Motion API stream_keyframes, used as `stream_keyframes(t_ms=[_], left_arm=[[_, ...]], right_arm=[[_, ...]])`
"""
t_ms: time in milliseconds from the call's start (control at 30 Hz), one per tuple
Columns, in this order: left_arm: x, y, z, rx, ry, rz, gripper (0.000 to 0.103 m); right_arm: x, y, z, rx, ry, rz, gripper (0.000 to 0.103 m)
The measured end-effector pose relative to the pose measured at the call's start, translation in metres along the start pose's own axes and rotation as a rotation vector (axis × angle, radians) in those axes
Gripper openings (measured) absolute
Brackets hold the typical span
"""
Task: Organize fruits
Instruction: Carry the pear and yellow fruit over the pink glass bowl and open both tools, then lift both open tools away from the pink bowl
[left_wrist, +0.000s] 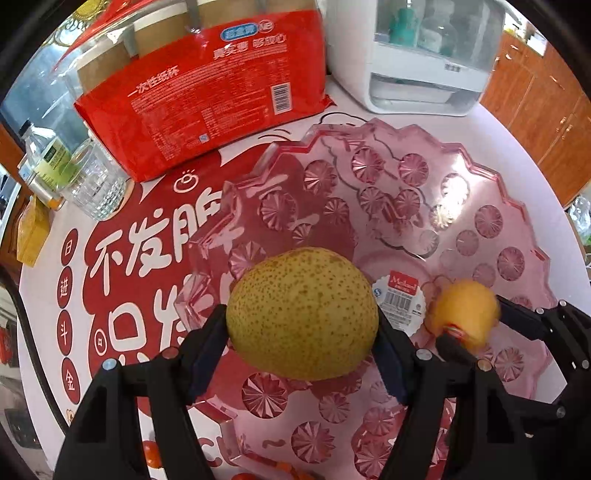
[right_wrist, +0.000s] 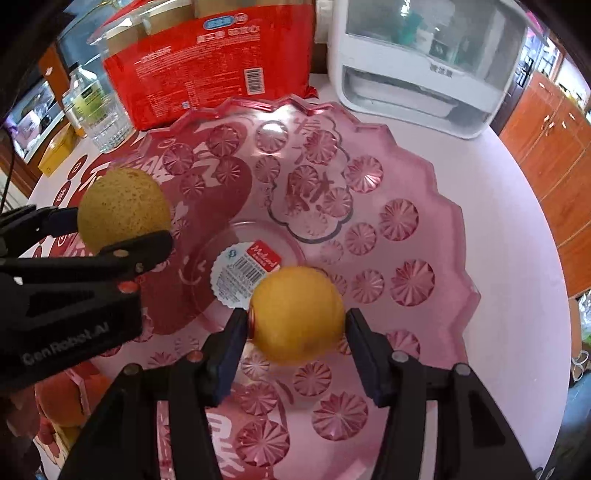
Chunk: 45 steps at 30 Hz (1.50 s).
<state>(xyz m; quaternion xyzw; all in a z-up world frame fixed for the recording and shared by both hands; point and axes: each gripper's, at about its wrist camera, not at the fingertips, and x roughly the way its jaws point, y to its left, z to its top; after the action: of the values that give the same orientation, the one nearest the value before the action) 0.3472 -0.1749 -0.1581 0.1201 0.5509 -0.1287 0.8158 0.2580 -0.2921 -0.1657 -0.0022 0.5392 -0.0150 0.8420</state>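
Big spotted pear (left_wrist: 301, 314) held tight in the left gripper (left_wrist: 301, 332), just over the near side of the pink glass bowl (left_wrist: 498, 206). Small orange fruit (right_wrist: 297, 314) between the right gripper (right_wrist: 295, 332) pads, maybe already let go, over the bowl's middle. Putting-down step now; next, lower gently, then open wide.
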Motion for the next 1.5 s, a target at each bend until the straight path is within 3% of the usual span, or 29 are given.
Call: stream_keyframes(t_ms=[167,233,333,800,1300,1500], left_arm=[[-0.001,-0.003,-0.004,0.016,0.036,-0.034,0.076],[-0.010,-0.006,-0.008,0.029,0.000,-0.015,0.087],[-0.028,-0.008,-0.010,0.037,-0.060,-0.001,0.094],[-0.098,0.007,-0.035,-0.008,-0.110,-0.040,0.099],[-0.236,0.049,-0.125,-0.153,-0.276,-0.046,0.099],[-0.265,0.062,-0.171,-0.210,-0.295,-0.011,0.099]], right_arm=[[-0.007,0.009,0.000,-0.035,-0.031,-0.013,0.063],[-0.012,0.010,-0.002,-0.045,-0.040,-0.017,0.063],[-0.020,0.010,-0.004,-0.047,-0.048,-0.015,0.064],[-0.083,0.020,-0.026,-0.012,-0.120,0.068,0.064],[-0.183,0.032,-0.075,0.044,-0.263,0.112,0.064],[-0.214,0.036,-0.092,0.041,-0.309,0.131,0.064]])
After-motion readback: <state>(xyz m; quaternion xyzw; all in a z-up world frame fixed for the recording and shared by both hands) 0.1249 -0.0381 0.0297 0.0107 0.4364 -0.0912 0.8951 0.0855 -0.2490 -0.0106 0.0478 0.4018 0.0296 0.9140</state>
